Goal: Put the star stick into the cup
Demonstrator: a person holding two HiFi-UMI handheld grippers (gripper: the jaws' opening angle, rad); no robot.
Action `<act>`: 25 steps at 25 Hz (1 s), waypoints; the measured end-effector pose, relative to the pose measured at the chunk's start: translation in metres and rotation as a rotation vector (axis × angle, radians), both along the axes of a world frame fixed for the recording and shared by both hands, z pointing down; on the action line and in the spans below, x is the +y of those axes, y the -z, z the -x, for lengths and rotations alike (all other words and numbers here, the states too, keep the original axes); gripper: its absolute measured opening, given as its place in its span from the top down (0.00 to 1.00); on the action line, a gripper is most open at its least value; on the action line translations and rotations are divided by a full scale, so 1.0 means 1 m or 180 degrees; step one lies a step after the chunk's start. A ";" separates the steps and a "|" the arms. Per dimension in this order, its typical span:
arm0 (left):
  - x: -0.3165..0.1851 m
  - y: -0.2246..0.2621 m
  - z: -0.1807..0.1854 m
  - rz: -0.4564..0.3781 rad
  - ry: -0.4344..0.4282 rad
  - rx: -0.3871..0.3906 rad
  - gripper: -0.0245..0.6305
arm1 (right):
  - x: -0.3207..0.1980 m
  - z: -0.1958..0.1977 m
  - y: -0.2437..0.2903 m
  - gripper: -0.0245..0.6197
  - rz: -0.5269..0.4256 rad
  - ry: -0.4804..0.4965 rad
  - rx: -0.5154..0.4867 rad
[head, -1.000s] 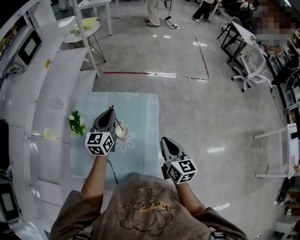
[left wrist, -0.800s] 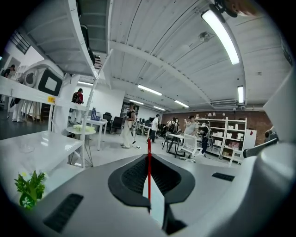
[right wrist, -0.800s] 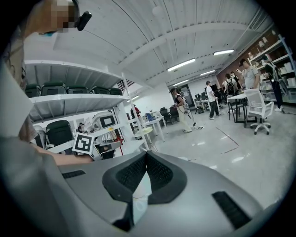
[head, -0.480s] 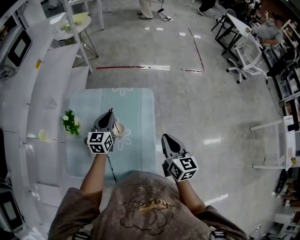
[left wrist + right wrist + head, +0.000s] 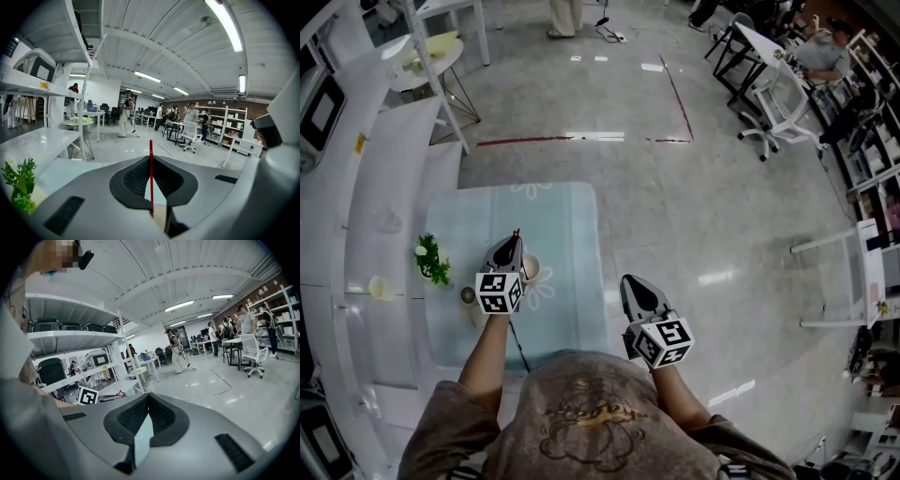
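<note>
My left gripper [image 5: 512, 246] is over the pale blue table [image 5: 567, 234], shut on the red star stick [image 5: 516, 232], whose star pokes out past the tips. In the left gripper view the stick [image 5: 151, 178] runs straight up between the jaws. The cream cup [image 5: 531, 270] stands upright just right of that gripper, and its rim [image 5: 159, 219] shows below the jaws. My right gripper [image 5: 630, 284] hangs off the table's right edge over the floor, shut and holding nothing. From its view the star [image 5: 120, 393] shows beside the left gripper's marker cube [image 5: 86, 395].
A small green plant [image 5: 431, 262] stands at the table's left edge, also in the left gripper view [image 5: 18, 187]. White shelving [image 5: 380, 216] runs along the left. Chairs and desks [image 5: 769, 103] stand far right, and people walk at the back [image 5: 125, 112].
The head view has swung, so the table sits lower and further left. The left gripper still holds the stick beside the cup; the right gripper has barely moved.
</note>
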State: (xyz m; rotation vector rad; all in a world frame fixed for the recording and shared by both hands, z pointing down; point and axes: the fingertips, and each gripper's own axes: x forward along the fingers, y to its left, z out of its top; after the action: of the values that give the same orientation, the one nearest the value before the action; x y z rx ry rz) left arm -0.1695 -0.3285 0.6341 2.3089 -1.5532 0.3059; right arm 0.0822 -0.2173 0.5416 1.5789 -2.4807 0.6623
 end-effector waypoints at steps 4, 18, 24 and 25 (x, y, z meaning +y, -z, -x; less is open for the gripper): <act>-0.008 -0.007 -0.006 0.0013 -0.0090 -0.0063 0.91 | 0.001 -0.001 -0.001 0.96 -0.0011 -0.0047 0.0006; -0.014 -0.018 -0.021 0.0119 -0.0148 -0.0049 0.91 | 0.012 -0.027 0.002 0.96 -0.0012 -0.0269 0.0040; -0.010 0.002 -0.022 0.0043 -0.0120 0.0033 0.91 | 0.013 -0.023 0.003 0.96 -0.0048 -0.0195 0.0013; -0.010 0.008 -0.023 0.0022 -0.0107 0.0060 0.91 | 0.013 -0.022 0.004 0.96 -0.0056 -0.0171 0.0006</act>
State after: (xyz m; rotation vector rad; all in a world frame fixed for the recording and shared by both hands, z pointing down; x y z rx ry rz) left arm -0.1470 -0.3381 0.6265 2.3280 -1.5033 0.2965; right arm 0.1040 -0.2043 0.5374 1.6569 -2.4574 0.6474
